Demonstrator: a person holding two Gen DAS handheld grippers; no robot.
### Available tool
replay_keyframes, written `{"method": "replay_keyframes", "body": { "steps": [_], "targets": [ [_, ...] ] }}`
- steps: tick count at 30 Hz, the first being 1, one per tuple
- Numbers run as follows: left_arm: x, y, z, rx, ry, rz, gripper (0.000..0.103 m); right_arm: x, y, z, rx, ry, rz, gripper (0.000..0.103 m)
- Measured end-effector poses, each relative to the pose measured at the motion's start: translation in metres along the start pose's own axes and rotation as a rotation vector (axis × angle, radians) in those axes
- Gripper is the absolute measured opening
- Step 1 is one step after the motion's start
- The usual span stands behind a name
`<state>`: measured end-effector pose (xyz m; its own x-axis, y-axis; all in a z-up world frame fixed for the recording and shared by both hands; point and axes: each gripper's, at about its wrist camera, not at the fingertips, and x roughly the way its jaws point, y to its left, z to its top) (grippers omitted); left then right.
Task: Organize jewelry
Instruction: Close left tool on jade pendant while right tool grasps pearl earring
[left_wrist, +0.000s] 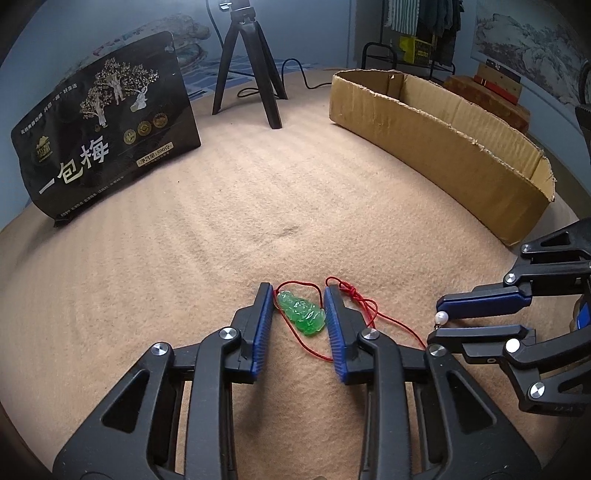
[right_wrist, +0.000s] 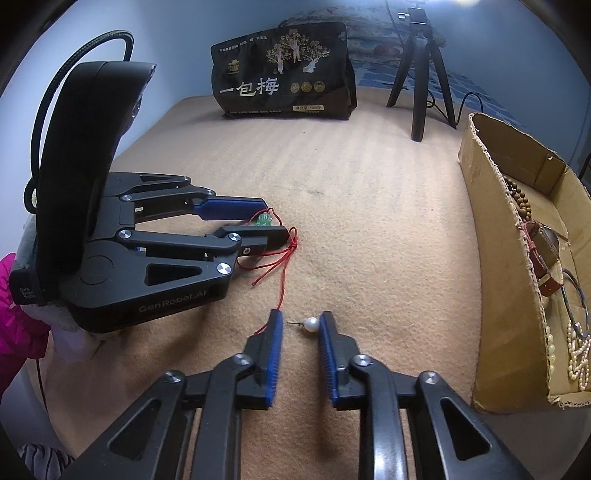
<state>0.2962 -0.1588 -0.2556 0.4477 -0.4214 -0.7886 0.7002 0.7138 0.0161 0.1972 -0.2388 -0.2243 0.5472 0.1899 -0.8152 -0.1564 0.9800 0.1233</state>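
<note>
Green carved jade pendant (left_wrist: 302, 313) on thin red cord (left_wrist: 364, 308) lies on the tan felt mat (left_wrist: 207, 229), between the spread, empty fingers of the left gripper (left_wrist: 298, 306). Right gripper (right_wrist: 300, 325), at 3 o'clock, brackets a white pearl earring (right_wrist: 310, 325), likewise ungrasped. Jade appears hard, slick, chip-prone; grip across its flat faces. Cord is limp.

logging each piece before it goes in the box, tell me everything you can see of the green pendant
The green pendant is a small carved figure, translucent and glossy like jade. It lies flat on the tan felt mat, strung on a thin red cord that loops round it and is knotted beyond. It sits between the open fingers of the left tongs, touching neither, as far as the left wrist view shows.
</note>
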Motion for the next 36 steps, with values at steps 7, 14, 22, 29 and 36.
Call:
{"method": "replay_keyframes", "body": {
  "steps": [7, 14, 22, 29, 36],
  "targets": [
    [-0.011, 0.005, -0.002, -0.034, -0.009, 0.014, 0.028, -0.001, 0.000, -0.001, 0.015, -0.010, 0.020, 0.015],
    [-0.035, 0.012, -0.002, -0.074, -0.047, 0.027, 0.028, -0.014, 0.001, -0.002, 0.023, -0.034, 0.030, 0.015],
    [-0.070, 0.012, 0.005, -0.107, -0.103, 0.030, 0.028, -0.040, -0.003, -0.004, 0.031, -0.070, 0.026, 0.015],
    [-0.099, 0.002, 0.012, -0.097, -0.144, 0.027, 0.028, -0.071, -0.014, -0.010, 0.051, -0.109, 0.007, 0.015],
    [-0.121, -0.014, 0.021, -0.098, -0.182, 0.011, 0.028, -0.100, -0.033, -0.018, 0.081, -0.143, -0.023, 0.015]
  ]
}}
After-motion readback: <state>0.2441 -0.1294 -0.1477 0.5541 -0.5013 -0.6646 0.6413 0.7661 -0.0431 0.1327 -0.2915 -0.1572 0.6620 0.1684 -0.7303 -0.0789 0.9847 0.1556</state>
